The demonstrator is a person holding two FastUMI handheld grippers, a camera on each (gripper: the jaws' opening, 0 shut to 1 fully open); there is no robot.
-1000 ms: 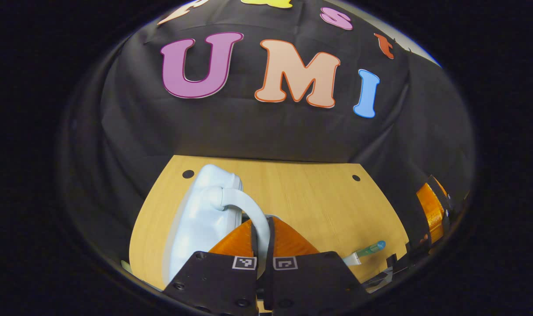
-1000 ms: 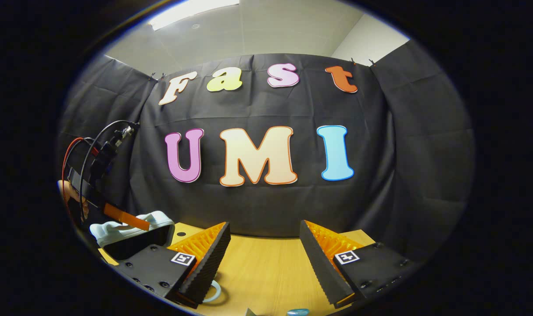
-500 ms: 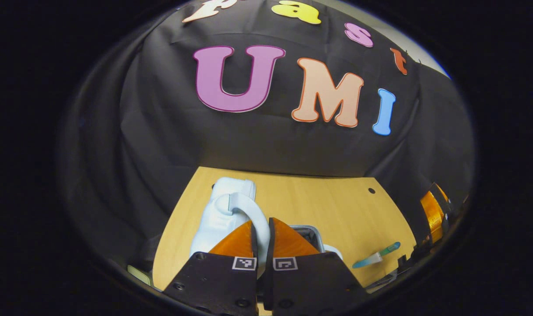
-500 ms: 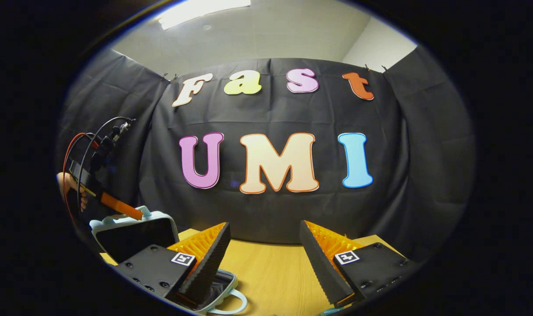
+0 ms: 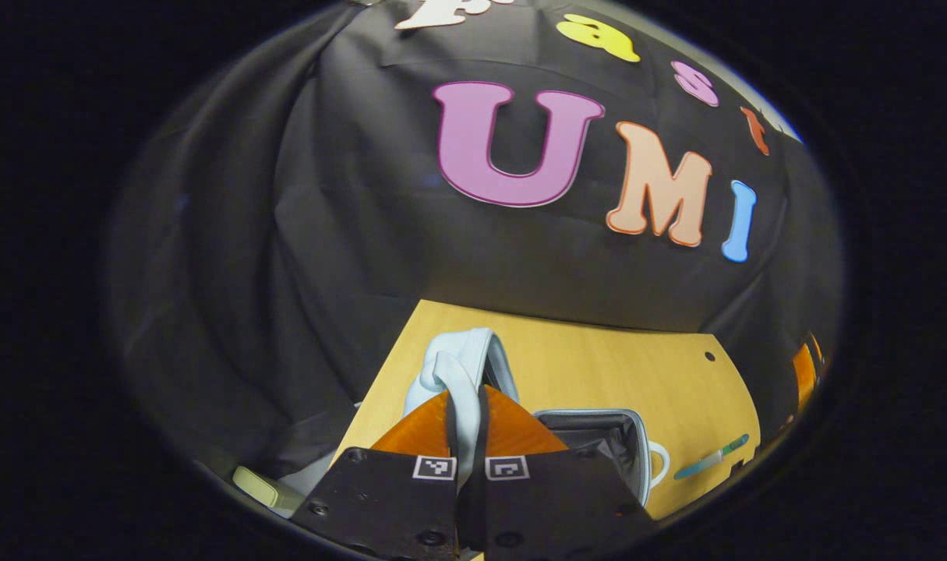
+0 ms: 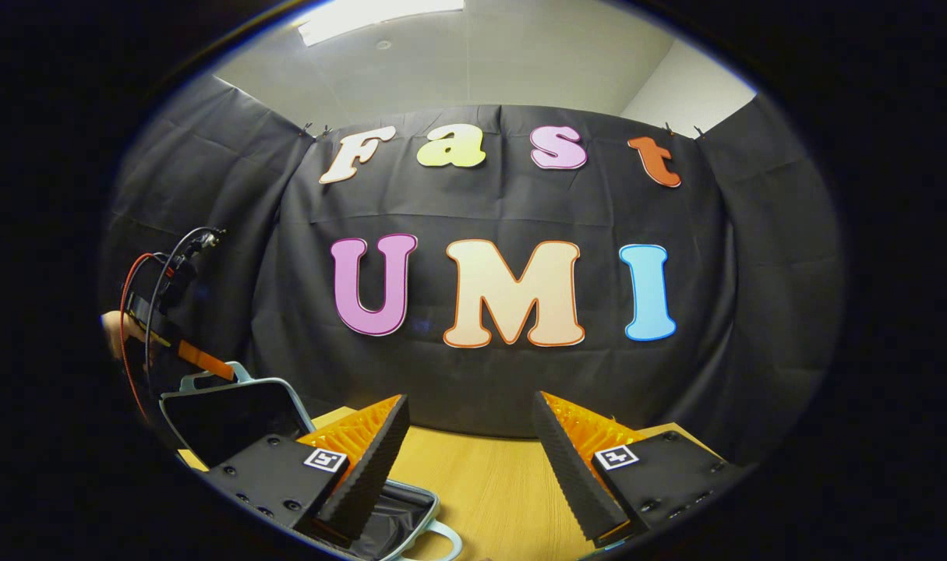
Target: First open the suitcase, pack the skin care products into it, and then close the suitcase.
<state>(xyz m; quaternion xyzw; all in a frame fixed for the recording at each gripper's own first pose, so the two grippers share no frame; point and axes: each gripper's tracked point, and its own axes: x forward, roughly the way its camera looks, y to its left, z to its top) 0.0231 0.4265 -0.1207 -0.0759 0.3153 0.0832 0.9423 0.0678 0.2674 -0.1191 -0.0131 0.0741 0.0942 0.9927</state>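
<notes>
In the left gripper view, the left gripper (image 5: pixel 466 405) has its two orange fingers (image 5: pixel 422 428) pressed together on the pale blue handle (image 5: pixel 464 389) of the suitcase lid (image 5: pixel 473 354); the handle strap runs up between the fingers and curves over just beyond their tips, where the lid's light blue shell stands on edge. To the right of the fingers and touching their outer side lies the open bottom half of the suitcase (image 5: pixel 609 444), its dark lining showing inside a pale rim, with a second pale handle loop (image 5: pixel 660 461) sticking out at its far right side. Further right of that, apart from the case, a slim teal tube (image 5: pixel 711 461) lies on the wooden surface (image 5: pixel 598 366). Low to the left of the fingers, off the edge of the surface, sits a small pale yellow-green object (image 5: pixel 256 487); what it is cannot be told. In the right gripper view, the right gripper (image 6: pixel 467 460) has its fingers spread wide apart with nothing between them, above the surface (image 6: pixel 489 483). Left of its left finger, the lid (image 6: pixel 227 421) stands raised, its dark inner face turned toward the camera, and the left gripper (image 6: pixel 204 360), held by a hand (image 6: pixel 122 331), grips the handle at its top edge. The open case bottom (image 6: pixel 403 518) lies below and just behind the left finger's tip.
</notes>
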